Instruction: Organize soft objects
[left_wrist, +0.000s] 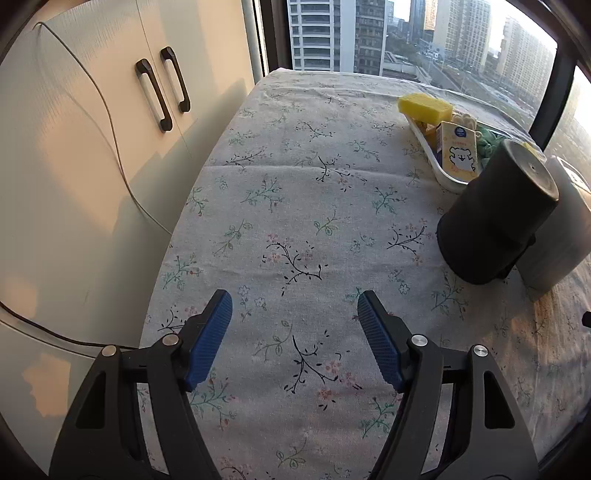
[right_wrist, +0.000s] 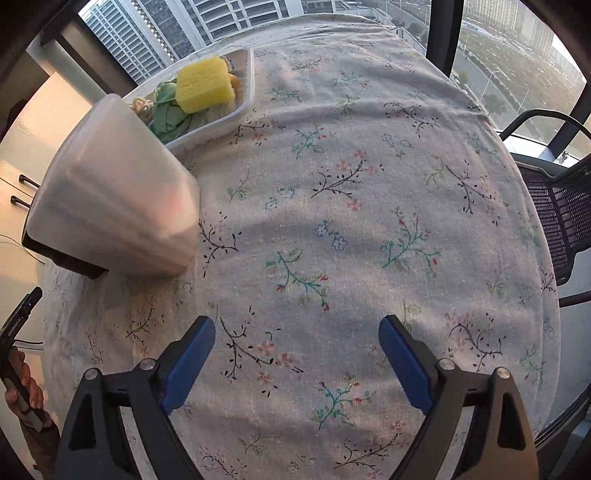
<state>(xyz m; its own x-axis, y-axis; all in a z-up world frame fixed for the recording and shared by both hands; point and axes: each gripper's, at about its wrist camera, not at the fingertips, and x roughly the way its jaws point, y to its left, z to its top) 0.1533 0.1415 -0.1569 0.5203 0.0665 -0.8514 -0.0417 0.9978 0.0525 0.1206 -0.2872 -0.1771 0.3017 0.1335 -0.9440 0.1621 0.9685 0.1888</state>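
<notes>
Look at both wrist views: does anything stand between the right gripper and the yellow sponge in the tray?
Yes. The white container stands on the tablecloth just in front of the tray, left of the open right gripper. It hides part of the tray's near end. The yellow sponge itself shows clear above it.

Bench (right_wrist: 369, 221) under floral tablecloth (left_wrist: 295, 206), white tray (right_wrist: 246, 92) of soft items near far edge, black canister (left_wrist: 495, 214) beside white canister (right_wrist: 118, 206)

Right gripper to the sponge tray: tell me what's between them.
Only bare flowered tablecloth between the right gripper and the tray; the white cup stands left of that line. Right wrist view.
</notes>
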